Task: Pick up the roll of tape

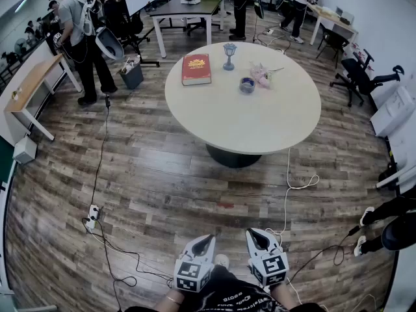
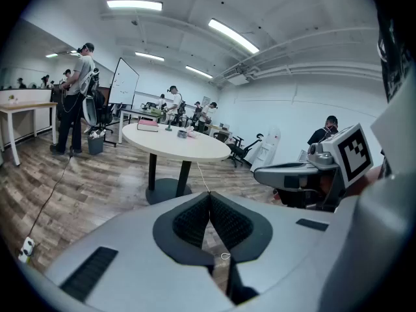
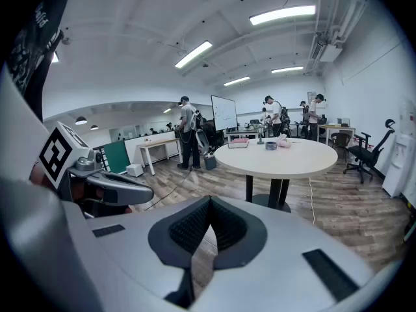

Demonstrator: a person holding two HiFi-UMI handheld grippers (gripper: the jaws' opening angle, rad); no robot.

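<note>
Two grippers show at the bottom edge of the head view, side by side and apart: the white left gripper (image 1: 208, 238) and the white right gripper (image 1: 253, 233), each bearing one marker cube. In its own view each gripper has its two black ribbed pads pressed together with nothing between them. The arms behind them are cut off by the frame.

Under them lies a brown wood-plank floor (image 1: 162, 174). On it are one white power strip (image 1: 93, 216) with thin black cables (image 1: 104, 142), and one white cable (image 1: 288, 177) hanging from the table's near rim.

Well ahead stands one round cream table (image 1: 260, 129) on a dark pedestal. Four things sit on its far half:
- a red hardback book (image 1: 195, 69)
- a small blue-grey goblet (image 1: 229, 55)
- a grey roll of tape (image 1: 247, 84), lying flat
- a pink bundle (image 1: 261, 75) just beside the tape, too small to make out

Only open floor and the table's bare near half lie between the grippers and the tape.

Beyond, a person in a grey shirt (image 1: 77, 34) stands at the left near a dark bin (image 1: 132, 77). By the far desks are a person in a white top (image 1: 241, 2) and another person (image 1: 300, 2). One black office chair (image 1: 356, 77) stands at the right. A pair of dark-trousered legs (image 1: 396, 233) is cut off by the right edge.
</note>
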